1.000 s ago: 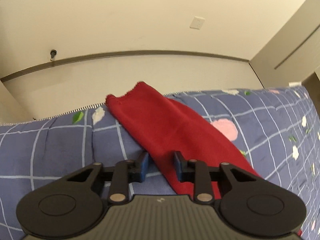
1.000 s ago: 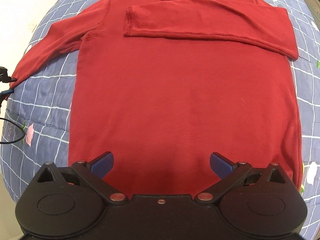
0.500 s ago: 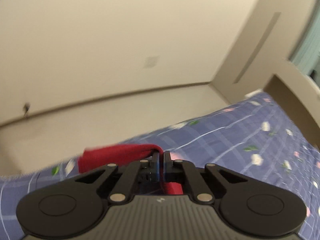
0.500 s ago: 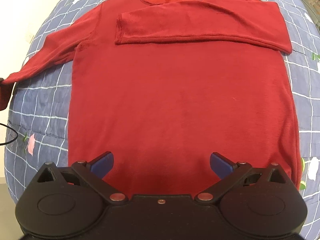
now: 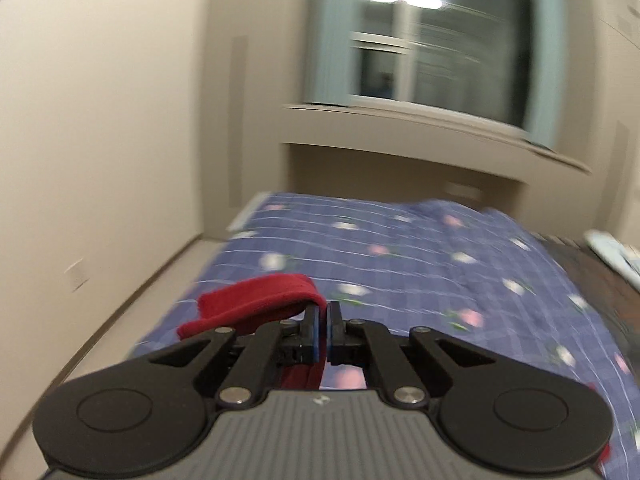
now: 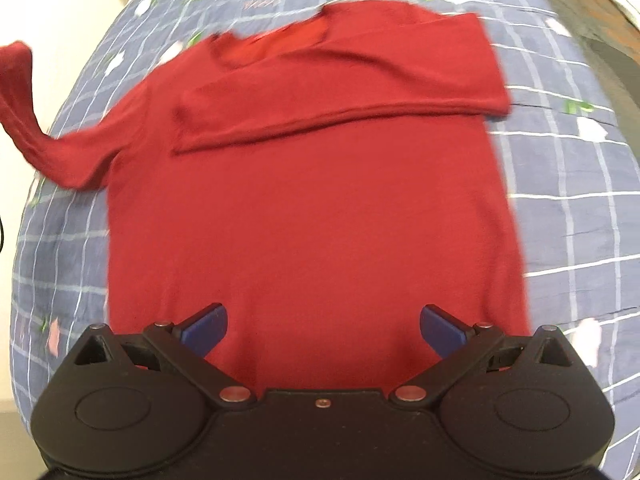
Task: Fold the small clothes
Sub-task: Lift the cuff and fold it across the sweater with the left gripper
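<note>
A red long-sleeved sweater [image 6: 304,208] lies flat on the bed, neck away from me. Its right sleeve [image 6: 340,92] is folded across the chest. My left gripper [image 5: 323,320] is shut on the cuff end of the left sleeve [image 5: 256,300] and holds it lifted off the bed; the raised sleeve also shows in the right wrist view [image 6: 24,112] at the far left. My right gripper [image 6: 323,322] is open and empty, hovering over the sweater's bottom hem.
The bed has a blue checked floral cover [image 6: 580,184]. A wall [image 5: 100,140] runs along the bed's left side, with a window [image 5: 440,40] beyond the far end. A dark cable [image 6: 2,232] hangs at the bed's left edge.
My left gripper closed on the left sleeve cuff, lifted it off the bed and swung around toward the window. The sleeve now hangs raised. The right gripper stayed open, its view shifted slightly.
</note>
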`<state>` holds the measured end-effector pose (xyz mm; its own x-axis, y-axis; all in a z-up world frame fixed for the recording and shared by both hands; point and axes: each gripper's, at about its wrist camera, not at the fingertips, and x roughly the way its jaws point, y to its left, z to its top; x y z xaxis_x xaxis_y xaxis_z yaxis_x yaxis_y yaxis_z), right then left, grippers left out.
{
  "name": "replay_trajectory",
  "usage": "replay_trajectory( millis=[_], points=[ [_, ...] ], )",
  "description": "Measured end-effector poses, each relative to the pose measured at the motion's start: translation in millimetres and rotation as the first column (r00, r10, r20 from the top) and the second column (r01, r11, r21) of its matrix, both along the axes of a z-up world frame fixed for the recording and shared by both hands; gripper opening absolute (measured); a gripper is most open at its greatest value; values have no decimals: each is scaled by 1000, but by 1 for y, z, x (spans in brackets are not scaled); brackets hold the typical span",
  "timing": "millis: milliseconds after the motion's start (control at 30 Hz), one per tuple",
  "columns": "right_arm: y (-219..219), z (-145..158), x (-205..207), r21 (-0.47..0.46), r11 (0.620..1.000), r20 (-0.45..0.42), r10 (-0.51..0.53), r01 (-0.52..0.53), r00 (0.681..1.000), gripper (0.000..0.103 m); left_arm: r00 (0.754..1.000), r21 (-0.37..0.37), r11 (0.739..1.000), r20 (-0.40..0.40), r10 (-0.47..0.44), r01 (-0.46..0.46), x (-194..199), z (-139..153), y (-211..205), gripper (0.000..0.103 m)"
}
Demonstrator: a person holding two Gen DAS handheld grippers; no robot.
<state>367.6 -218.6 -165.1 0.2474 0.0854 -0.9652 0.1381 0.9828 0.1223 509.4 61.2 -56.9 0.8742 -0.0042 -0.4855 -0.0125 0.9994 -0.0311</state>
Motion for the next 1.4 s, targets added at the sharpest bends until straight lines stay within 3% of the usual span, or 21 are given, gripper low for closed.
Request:
replay_trajectory(
  millis=[133, 233, 433, 567, 633, 700, 767, 867, 1067, 1167, 1233, 1333, 1400],
  points=[
    [-33, 0, -2, -21, 998, 22, -55, 55, 998, 102, 985, 98, 981, -38, -166, 169, -6, -18, -83, 2],
    [-58, -2, -6, -35, 996, 27, -83, 84, 996, 102, 958, 151, 950, -123, -258, 275, -8, -49, -144, 2],
    [-108, -6, -14, -64, 987, 33, -143, 145, 989, 102, 892, 170, 898, -287, -349, 406, -22, -101, -213, 2],
    [-135, -7, -21, -64, 980, 36, -188, 189, 982, 102, 861, 133, 893, -359, -361, 430, -30, -120, -218, 5],
    [-144, -8, -24, -54, 978, 37, -201, 203, 979, 102, 846, 101, 889, -373, -381, 446, -32, -123, -219, 14],
    [-150, -10, -23, -50, 976, 34, -210, 211, 977, 102, 841, 97, 883, -368, -398, 460, -34, -122, -221, 40],
    [-153, -10, -21, -50, 975, 31, -213, 215, 976, 102, 837, 90, 876, -352, -418, 474, -35, -124, -226, 51],
    [-157, -11, -18, -51, 974, 31, -219, 220, 975, 102, 811, 78, 850, -357, -464, 520, -36, -127, -234, 55],
    [-167, -12, -6, -61, 965, 31, -252, 254, 967, 102, 728, 10, 787, -386, -566, 617, -47, -133, -236, 67],
    [-172, -10, 4, -79, 962, 44, -257, 260, 965, 102, 656, -58, 730, -396, -643, 681, -55, -135, -235, 76],
    [-175, -8, 12, -90, 960, 55, -260, 264, 964, 102, 618, -53, 691, -402, -675, 721, -63, -136, -238, 77],
    [-178, -3, 27, -95, 960, 83, -255, 262, 963, 102, 615, 5, 675, -417, -669, 738, -73, -139, -242, 78],
    [-178, 0, 39, -85, 965, 101, -240, 249, 965, 102, 635, 1, 700, -423, -646, 714, -77, -138, -236, 80]
  ],
)
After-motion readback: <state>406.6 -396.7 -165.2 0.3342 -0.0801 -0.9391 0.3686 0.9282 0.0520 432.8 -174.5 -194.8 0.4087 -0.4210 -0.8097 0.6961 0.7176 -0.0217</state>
